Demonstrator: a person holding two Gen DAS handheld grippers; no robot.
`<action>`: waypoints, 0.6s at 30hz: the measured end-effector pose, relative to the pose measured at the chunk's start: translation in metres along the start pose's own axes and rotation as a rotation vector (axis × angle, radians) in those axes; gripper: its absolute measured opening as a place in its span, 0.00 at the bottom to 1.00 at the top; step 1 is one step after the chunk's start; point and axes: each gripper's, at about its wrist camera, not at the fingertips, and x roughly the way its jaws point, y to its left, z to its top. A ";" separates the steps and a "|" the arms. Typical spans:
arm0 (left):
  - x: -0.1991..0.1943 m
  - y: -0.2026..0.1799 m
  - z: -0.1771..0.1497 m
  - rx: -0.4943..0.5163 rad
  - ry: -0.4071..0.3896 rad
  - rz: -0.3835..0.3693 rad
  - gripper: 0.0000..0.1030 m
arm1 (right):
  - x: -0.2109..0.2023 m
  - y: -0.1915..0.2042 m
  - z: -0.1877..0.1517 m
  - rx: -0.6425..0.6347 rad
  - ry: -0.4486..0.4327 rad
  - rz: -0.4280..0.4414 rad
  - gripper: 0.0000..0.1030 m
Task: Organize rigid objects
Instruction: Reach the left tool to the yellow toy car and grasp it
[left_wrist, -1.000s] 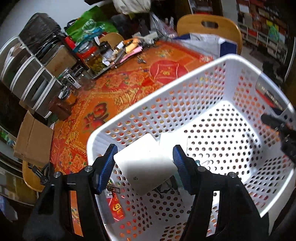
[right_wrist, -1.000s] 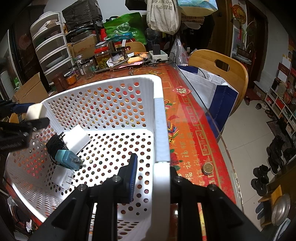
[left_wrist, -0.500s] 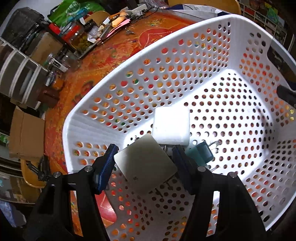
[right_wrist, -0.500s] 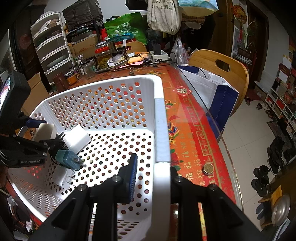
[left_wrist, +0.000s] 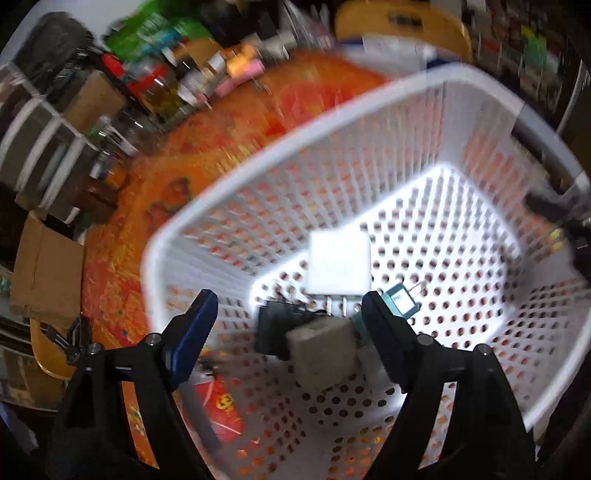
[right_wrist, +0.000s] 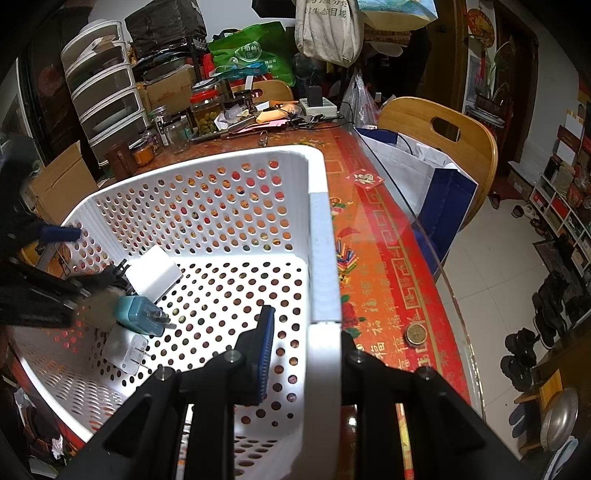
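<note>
Dropping light, rigid grey charger (left_wrist: 322, 349) at six o'clock, left gripper (left_wrist: 288, 317) wide; right gripper (right_wrist: 303, 325) clamping basket (right_wrist: 317, 236) rim.

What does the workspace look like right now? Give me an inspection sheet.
Surface: table with orange-red patterned cover.
Job's things: white basket; inside, white charger, teal plug, black adapter, flat white plug, grey-white block, blurred.
Clutter: jars, coin, storage drawers at far end.
Grippers: left tongs open above the block; right tongs shut on basket wall.
Cables: nothing seen clearly.
Surroundings: wooden chair, shoes on floor.
</note>
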 end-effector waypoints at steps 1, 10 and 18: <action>-0.013 0.007 -0.005 -0.021 -0.035 -0.002 0.76 | 0.000 0.000 0.000 0.001 0.002 0.000 0.21; -0.100 0.172 -0.137 -0.463 -0.235 0.090 1.00 | 0.000 0.001 0.000 0.002 -0.002 -0.018 0.21; 0.030 0.228 -0.182 -0.609 -0.030 -0.011 0.78 | -0.001 0.001 0.001 -0.001 -0.001 -0.019 0.21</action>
